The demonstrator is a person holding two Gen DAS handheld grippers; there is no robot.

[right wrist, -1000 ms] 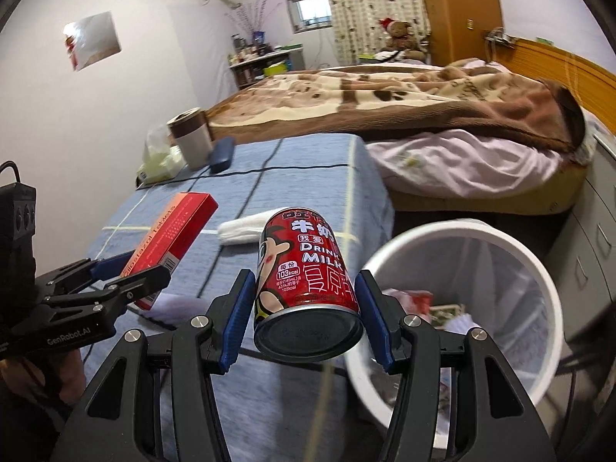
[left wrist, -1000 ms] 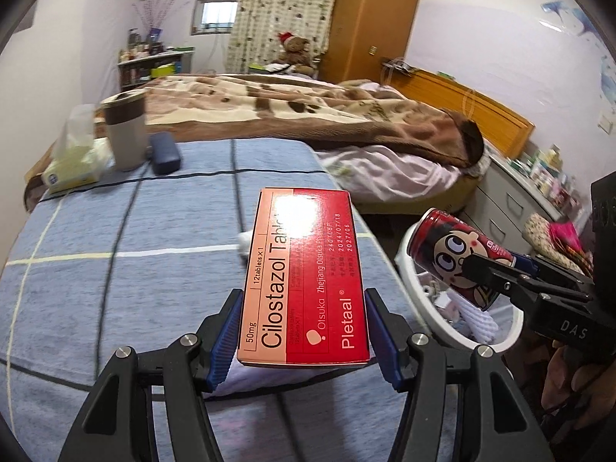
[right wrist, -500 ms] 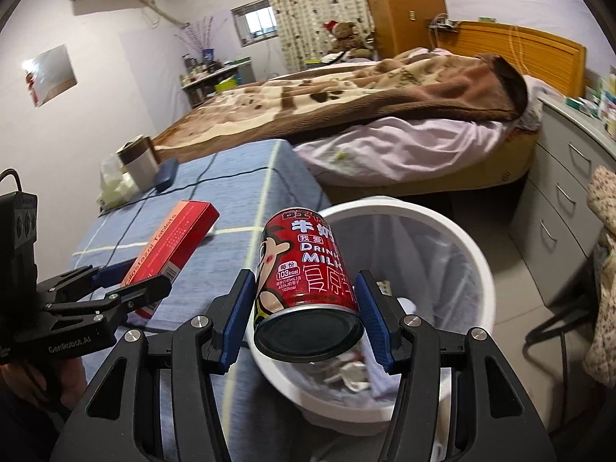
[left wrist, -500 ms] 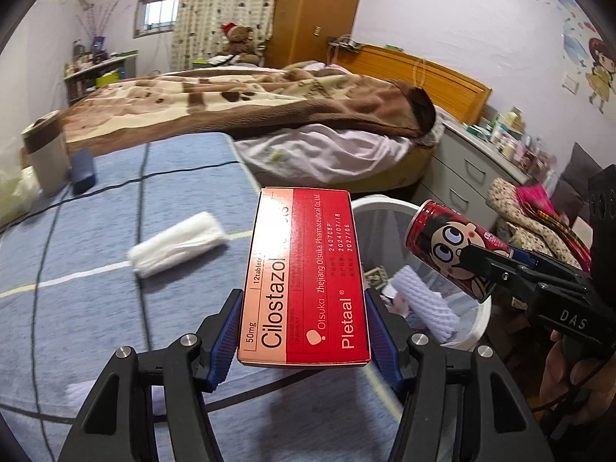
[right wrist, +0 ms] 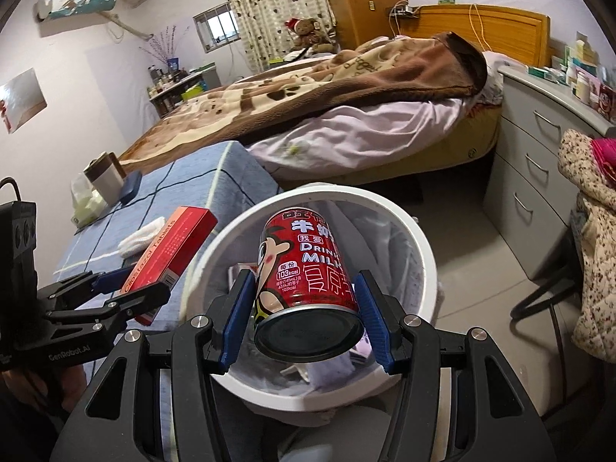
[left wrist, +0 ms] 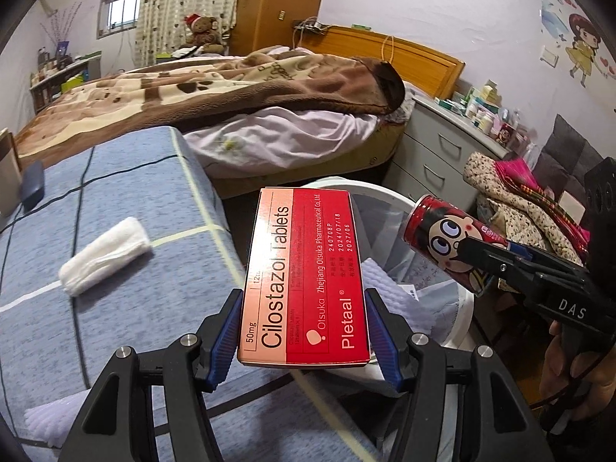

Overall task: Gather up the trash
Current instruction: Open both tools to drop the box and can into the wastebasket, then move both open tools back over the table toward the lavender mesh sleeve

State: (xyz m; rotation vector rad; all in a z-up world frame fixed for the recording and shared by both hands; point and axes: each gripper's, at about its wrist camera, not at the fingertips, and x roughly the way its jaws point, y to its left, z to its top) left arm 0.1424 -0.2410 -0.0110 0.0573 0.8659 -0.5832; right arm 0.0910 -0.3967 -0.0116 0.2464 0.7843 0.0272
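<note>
Left gripper clamps the box between its fingers; right gripper clamps the can, bin beyond the fingertips.

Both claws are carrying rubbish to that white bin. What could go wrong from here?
The box may fall short: in the left wrist view it hangs over the bin rim and table edge, so an early release could drop it outside. The can sits tilted between the right gripper's pads and might slip or bounce out.

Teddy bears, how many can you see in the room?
1. The teddy bear in a red hat sits past the far end of the bed, by the curtain. Others may be hidden.
</note>
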